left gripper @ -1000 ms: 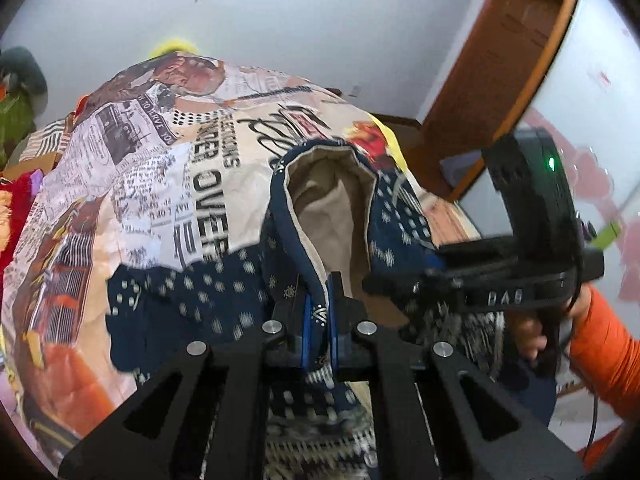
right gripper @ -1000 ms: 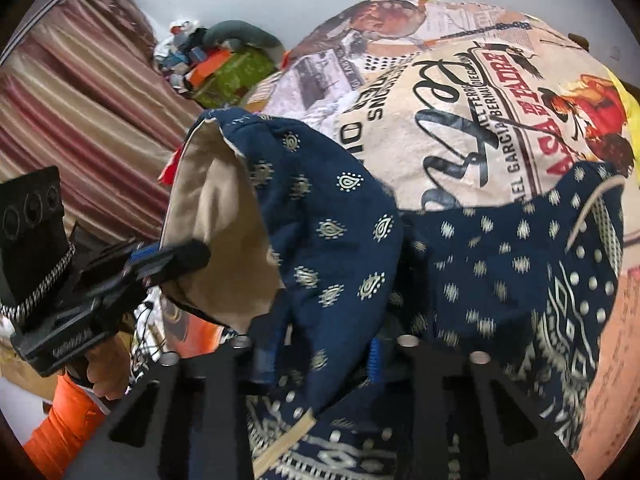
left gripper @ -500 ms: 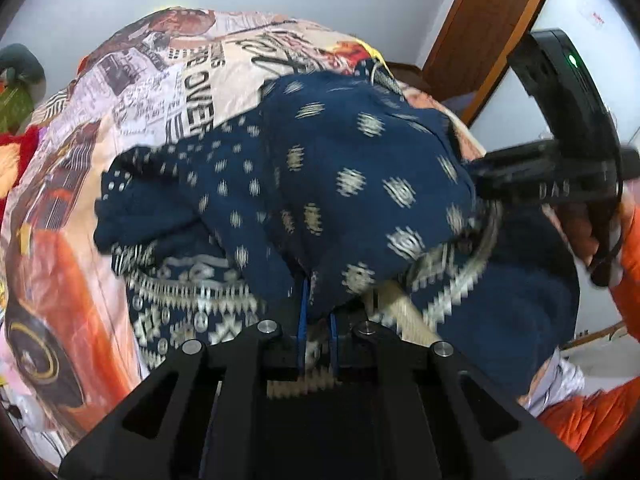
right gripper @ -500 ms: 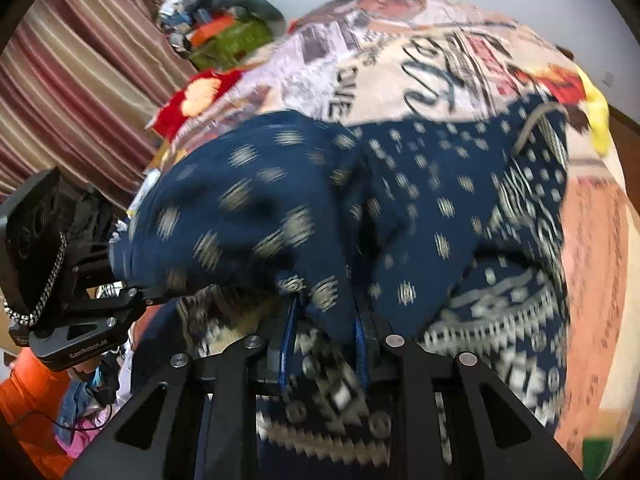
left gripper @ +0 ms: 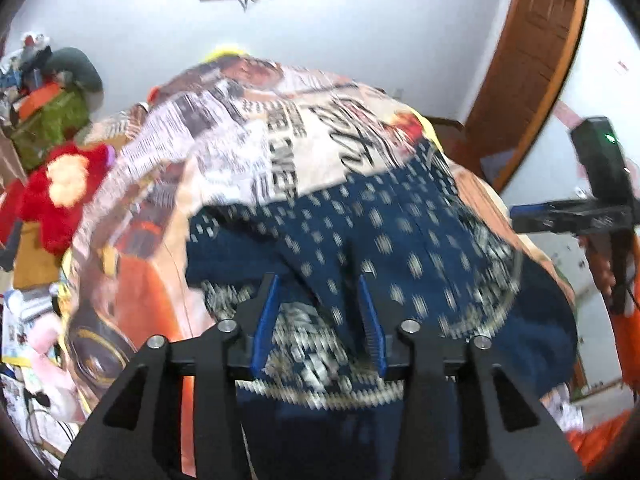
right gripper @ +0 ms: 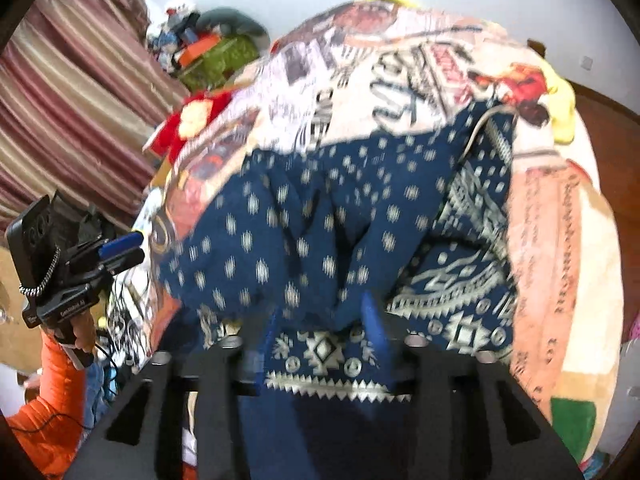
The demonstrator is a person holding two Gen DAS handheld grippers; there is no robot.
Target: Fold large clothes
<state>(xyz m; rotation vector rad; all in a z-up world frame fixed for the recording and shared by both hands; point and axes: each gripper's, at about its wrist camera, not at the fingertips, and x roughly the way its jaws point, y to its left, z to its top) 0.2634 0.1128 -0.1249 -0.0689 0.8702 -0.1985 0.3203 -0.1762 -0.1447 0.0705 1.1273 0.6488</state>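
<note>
Opening left gripper (left gripper: pixel 320 312) — probably clear of garment (left gripper: pixel 400 232)

Garment (left gripper: pixel 384 240): soft navy cloth, matt, printed with pale motifs and a patterned border band. Bed cover (left gripper: pixel 248 152): matt printed cloth, newspaper-style graphics. Left hand-held gripper (left gripper: pixel 320 316): matt black plastic body, ribbed blue pads, bright metal screw heads. Door (left gripper: pixel 532 52): brown wood, slight sheen. Curtain (right gripper: pixel 72 92): striped cloth.

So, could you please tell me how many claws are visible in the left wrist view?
2: the left claw at bottom centre, opening over the blue patterned garment, and the right claw at the right edge, only partly in view.
</note>
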